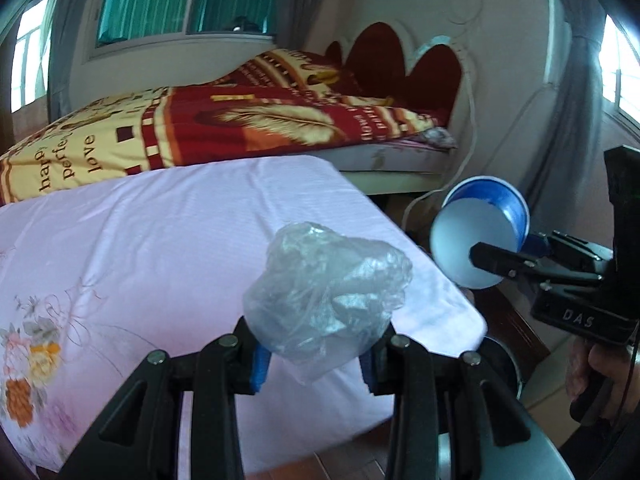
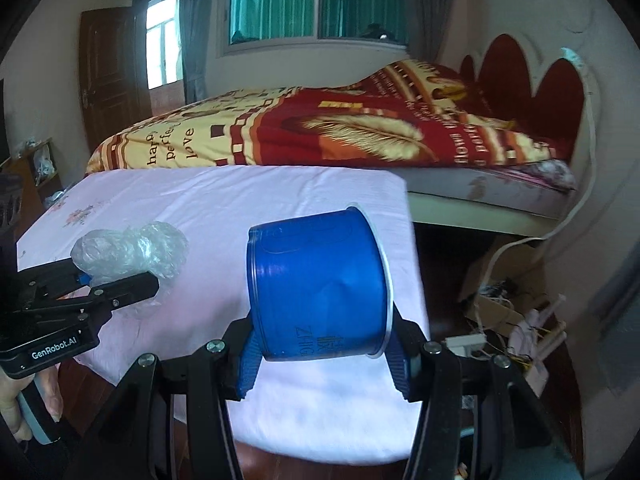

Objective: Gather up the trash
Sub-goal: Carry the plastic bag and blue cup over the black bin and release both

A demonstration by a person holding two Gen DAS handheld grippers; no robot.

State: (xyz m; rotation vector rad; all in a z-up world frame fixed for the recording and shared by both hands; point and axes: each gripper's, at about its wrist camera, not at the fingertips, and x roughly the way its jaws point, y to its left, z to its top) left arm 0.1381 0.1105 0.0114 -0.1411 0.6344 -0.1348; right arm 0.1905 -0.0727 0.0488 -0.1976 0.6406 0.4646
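Pink-sheeted desk [image 2: 200,200] below, both tools loaded — left tool [image 1: 316,354] pinches crumpled plastic wrap [image 1: 328,288], right tool [image 2: 322,354] clamps a dented blue cup [image 2: 316,288] — which might slip sideways.

right gripper [image 2: 322,354]: clamped on blue cup [image 2: 316,288], cup on its side
left gripper [image 2: 120,280]: clamped on plastic wad [image 2: 132,250]
below: pink cloth [image 2: 224,204]
behind: bed [image 2: 320,136]

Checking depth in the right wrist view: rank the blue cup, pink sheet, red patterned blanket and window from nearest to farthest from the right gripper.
1. blue cup, clamped in the right gripper.
2. pink sheet, just beneath and ahead.
3. red patterned blanket, on the bed beyond.
4. window, on the far wall.
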